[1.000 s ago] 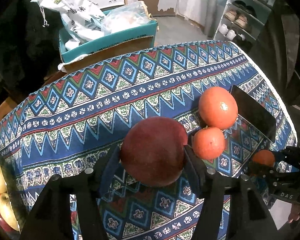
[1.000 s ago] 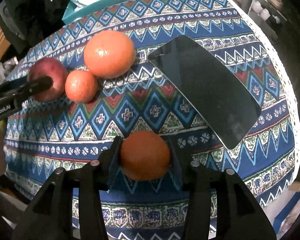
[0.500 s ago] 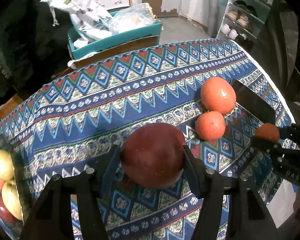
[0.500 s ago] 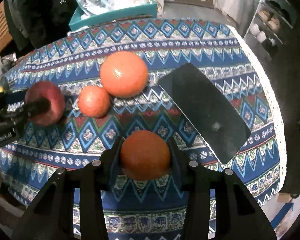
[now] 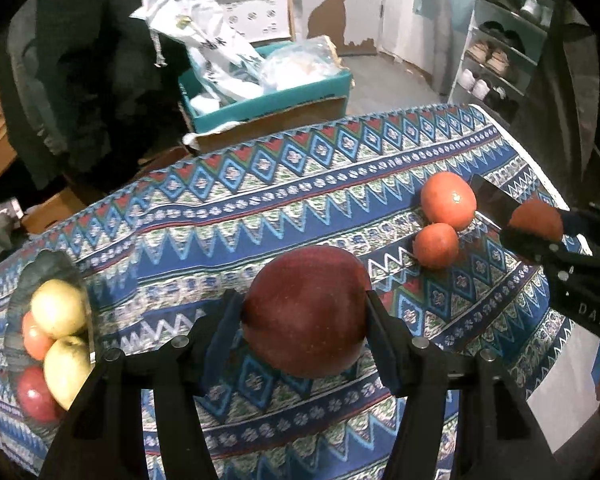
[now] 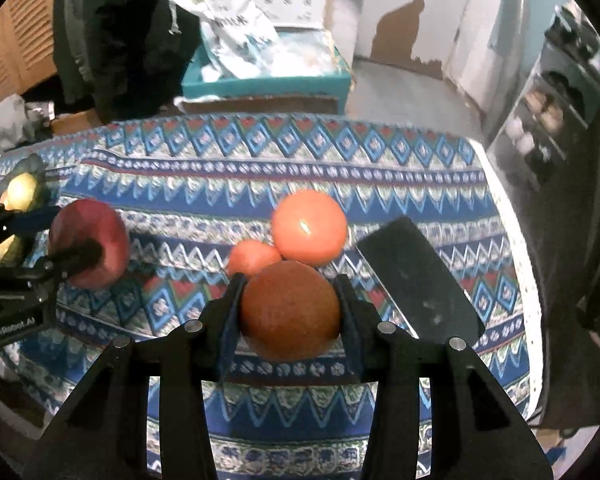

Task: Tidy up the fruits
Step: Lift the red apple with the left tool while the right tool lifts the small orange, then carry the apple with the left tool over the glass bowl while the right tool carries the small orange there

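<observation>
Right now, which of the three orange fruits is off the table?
The orange clamped in the right gripper. The large orange and small orange beside it both rest on the tablecloth, ungripped.

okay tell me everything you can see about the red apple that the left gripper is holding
The red apple is large, round and dark red, with a smooth, slightly speckled skin that shows no damage. It sits clamped between the two black fingers of the left gripper, one finger pressed to each side, and it looks lifted above the patterned tablecloth rather than resting on it. In the right wrist view it appears at the left, apart from the oranges. No stem shows.
</observation>
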